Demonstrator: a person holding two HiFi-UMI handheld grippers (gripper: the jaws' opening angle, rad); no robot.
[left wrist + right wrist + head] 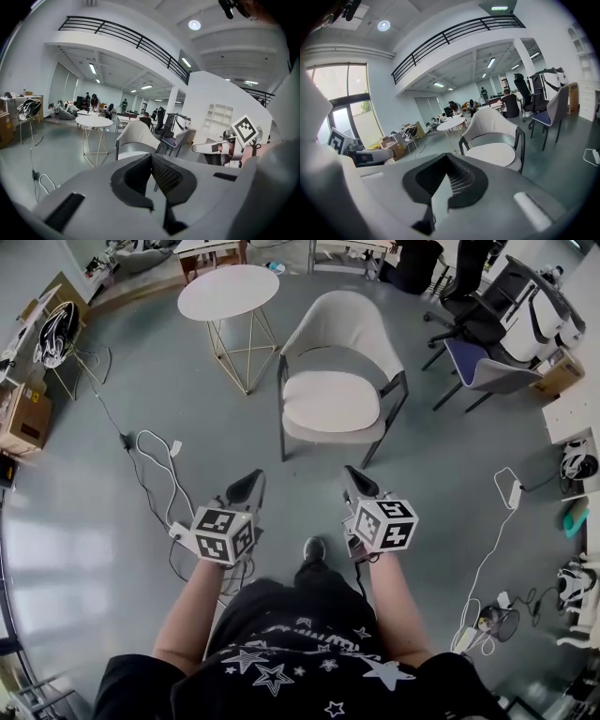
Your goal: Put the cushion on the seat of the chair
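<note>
The smooth grey floor (469,456) is carrying a pale dark-legged armchair (342,334), a flat white cushion (331,401) lying on its seat, beside a round white wire-legged table (228,292).

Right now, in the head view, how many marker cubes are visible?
2. The left cube rides on the left tool, the right cube on the right tool; none seems hidden.

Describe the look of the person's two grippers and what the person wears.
The left gripper and right gripper are grey, with dark, ribbed pads. Each carries a white cube printed with black square markers. The person wears a black top with white stars; no sleeves reach the forearms.
</note>
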